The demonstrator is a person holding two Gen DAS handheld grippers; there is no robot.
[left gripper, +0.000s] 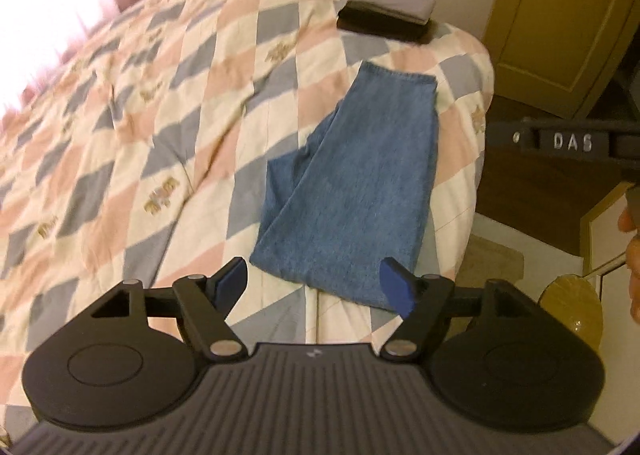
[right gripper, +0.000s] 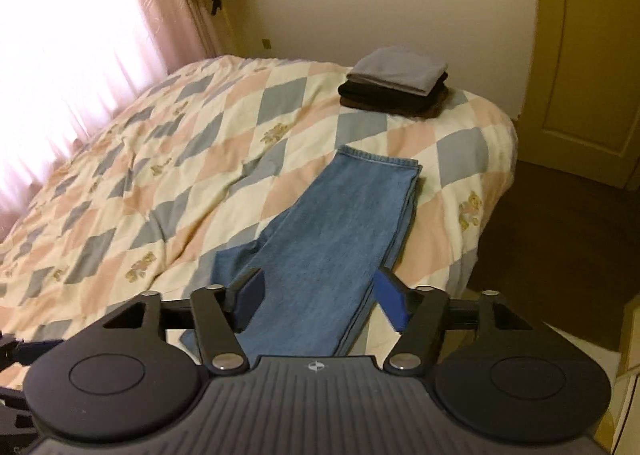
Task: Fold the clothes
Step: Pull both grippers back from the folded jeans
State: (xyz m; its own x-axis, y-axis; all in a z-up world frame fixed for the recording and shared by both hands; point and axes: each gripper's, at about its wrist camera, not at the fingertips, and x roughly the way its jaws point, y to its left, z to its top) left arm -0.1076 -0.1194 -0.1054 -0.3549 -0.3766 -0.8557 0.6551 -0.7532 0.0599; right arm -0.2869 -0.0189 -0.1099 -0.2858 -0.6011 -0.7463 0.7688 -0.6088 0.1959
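Your left gripper (left gripper: 314, 283) and right gripper (right gripper: 318, 297) both hang with jaws apart, holding nothing, above the folded jeans (right gripper: 328, 251) near the bed's (right gripper: 120, 175) right edge. Beyond lies a stack of folded clothes (right gripper: 396, 89), then the door (right gripper: 588, 55).

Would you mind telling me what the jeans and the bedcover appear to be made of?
The jeans look like mid-blue denim, matte: mottled weave, stitched hem at the far end. The bedcover looks like a soft quilted cotton-type fabric, matte: puffy stitched diamonds in cream, pink and grey-blue, with creases. The exact fibre is not clear.
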